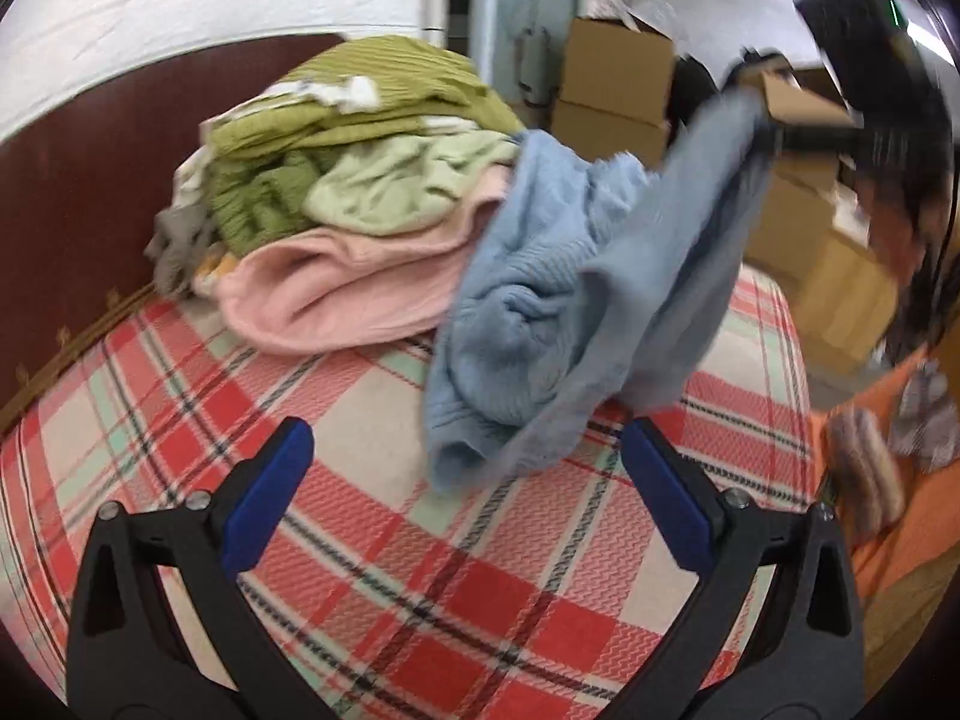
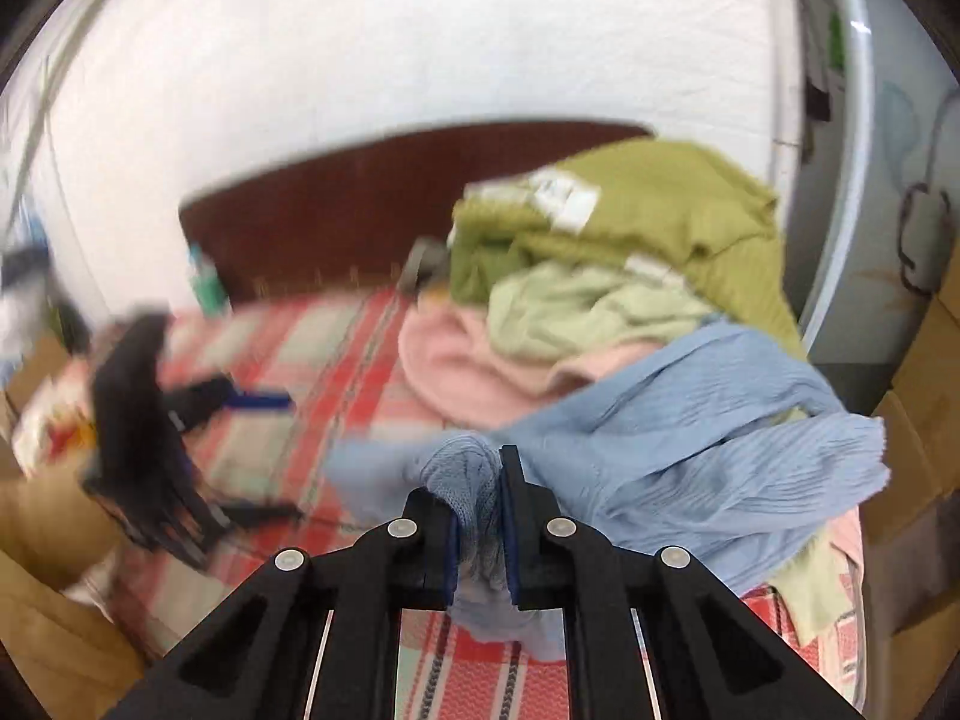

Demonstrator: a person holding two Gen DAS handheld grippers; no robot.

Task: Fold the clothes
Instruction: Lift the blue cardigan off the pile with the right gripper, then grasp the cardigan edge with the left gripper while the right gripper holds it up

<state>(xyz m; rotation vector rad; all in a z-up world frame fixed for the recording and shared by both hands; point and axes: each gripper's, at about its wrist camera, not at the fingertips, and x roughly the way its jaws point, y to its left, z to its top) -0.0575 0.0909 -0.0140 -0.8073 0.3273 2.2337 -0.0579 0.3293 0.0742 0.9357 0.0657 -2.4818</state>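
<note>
A light blue knit garment (image 1: pixel 558 300) hangs above the plaid bed cover (image 1: pixel 384 564), lifted at its upper right by my right gripper (image 1: pixel 774 132), which is blurred there. In the right wrist view my right gripper (image 2: pixel 480 480) is shut on a bunched edge of the blue garment (image 2: pixel 690 438). My left gripper (image 1: pixel 468 450) is open and empty, low over the bed cover just in front of the garment's hanging hem; it also shows blurred at the left of the right wrist view (image 2: pixel 258 450). Behind lies a pile of clothes: pink (image 1: pixel 336 288), pale green (image 1: pixel 396 180), olive green (image 1: pixel 372 90).
A dark wooden headboard (image 1: pixel 78 180) runs along the left behind the bed, with a white wall above. Cardboard boxes (image 1: pixel 612 84) stand beyond the bed's far side. The person's orange clothing (image 1: pixel 900 540) is at the right edge. A teal bottle (image 2: pixel 207 282) stands by the headboard.
</note>
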